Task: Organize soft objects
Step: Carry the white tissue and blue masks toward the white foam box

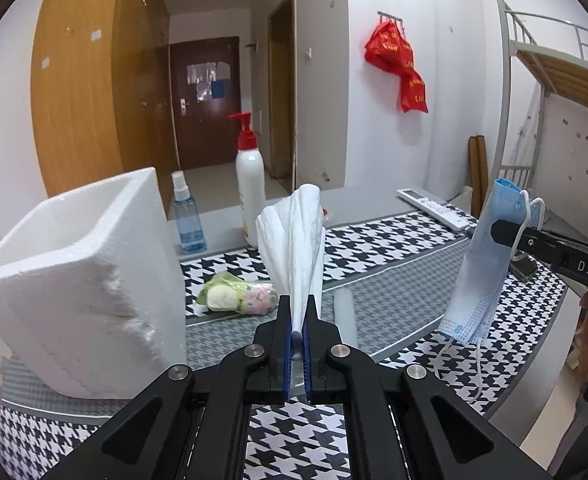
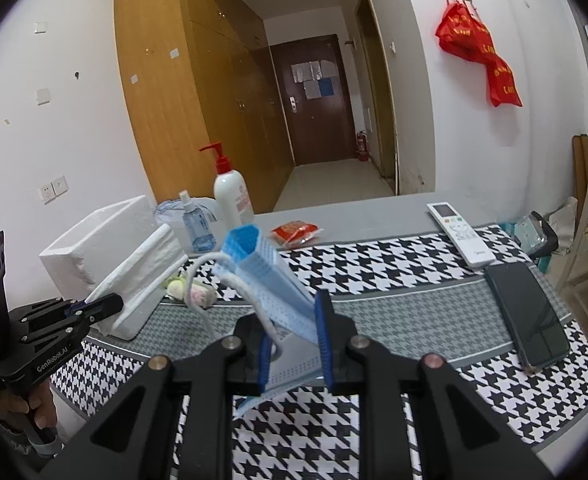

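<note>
on your far left the white foam box (image 1: 74, 280) stands on the houndstooth cloth (image 1: 381, 240), its near edge chipped. just right of it, behind, stand a blue spray bottle (image 1: 188, 216) and a red-pump lotion bottle (image 1: 250, 196), and a small floral roll (image 1: 240, 298) lies on the cloth. your left gripper (image 1: 297, 312) has its jaws pressed together on a white mask (image 1: 294, 240), which fans upward above the cloth. further right, your right gripper (image 2: 294, 340) pinches a blue mask (image 2: 270, 284) near its lower edge; it hangs off the cloth, ear loops dangling. beyond it lie a white remote (image 2: 459, 232) and a dark phone (image 2: 527, 316).
</note>
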The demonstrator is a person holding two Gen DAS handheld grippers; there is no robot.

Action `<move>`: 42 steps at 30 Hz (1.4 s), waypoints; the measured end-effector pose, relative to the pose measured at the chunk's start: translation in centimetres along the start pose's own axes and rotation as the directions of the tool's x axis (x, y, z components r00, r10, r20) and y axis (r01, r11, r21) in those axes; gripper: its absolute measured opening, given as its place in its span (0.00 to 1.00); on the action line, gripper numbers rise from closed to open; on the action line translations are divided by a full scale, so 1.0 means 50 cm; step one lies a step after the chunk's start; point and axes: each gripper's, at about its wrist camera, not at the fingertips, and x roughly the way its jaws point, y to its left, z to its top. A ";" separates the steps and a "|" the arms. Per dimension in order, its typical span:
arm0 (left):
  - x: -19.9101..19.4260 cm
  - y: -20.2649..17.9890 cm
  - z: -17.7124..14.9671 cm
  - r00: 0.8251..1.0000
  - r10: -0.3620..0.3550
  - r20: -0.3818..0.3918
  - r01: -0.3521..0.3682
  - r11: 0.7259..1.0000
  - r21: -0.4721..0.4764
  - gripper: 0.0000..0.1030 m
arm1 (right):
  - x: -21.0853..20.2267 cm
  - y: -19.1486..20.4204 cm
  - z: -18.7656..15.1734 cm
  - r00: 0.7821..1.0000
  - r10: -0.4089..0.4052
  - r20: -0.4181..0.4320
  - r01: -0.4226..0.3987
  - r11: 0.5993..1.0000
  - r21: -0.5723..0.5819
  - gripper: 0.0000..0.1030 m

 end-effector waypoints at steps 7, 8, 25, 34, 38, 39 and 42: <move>-0.028 0.019 0.002 1.000 0.015 0.028 -0.014 1.000 -0.027 0.04 | -0.005 0.022 0.012 1.000 0.020 0.012 -0.020 1.000 -0.001 0.23; -0.032 0.022 0.003 0.999 0.019 0.033 -0.018 0.999 -0.030 0.04 | -0.005 0.027 0.014 1.000 0.026 0.014 -0.026 1.000 -0.004 0.23; -0.091 0.052 0.018 0.991 0.093 0.099 -0.089 0.995 -0.049 0.04 | -0.001 0.086 0.049 0.994 0.097 0.049 -0.094 0.994 -0.046 0.23; -0.113 0.072 0.037 0.982 0.137 0.128 -0.129 0.989 -0.065 0.04 | 0.005 0.113 0.073 0.991 0.116 0.063 -0.111 0.991 -0.075 0.23; -0.125 0.083 0.050 0.979 0.146 0.143 -0.137 0.988 -0.072 0.04 | 0.004 0.130 0.087 0.989 0.129 0.076 -0.121 0.988 -0.096 0.23; -0.128 0.085 0.051 0.978 0.150 0.148 -0.141 0.988 -0.071 0.04 | 0.004 0.131 0.088 0.988 0.130 0.078 -0.122 0.988 -0.100 0.23; -0.138 0.096 0.054 0.974 0.160 0.159 -0.150 0.986 -0.073 0.04 | 0.004 0.139 0.098 0.987 0.136 0.088 -0.126 0.986 -0.111 0.23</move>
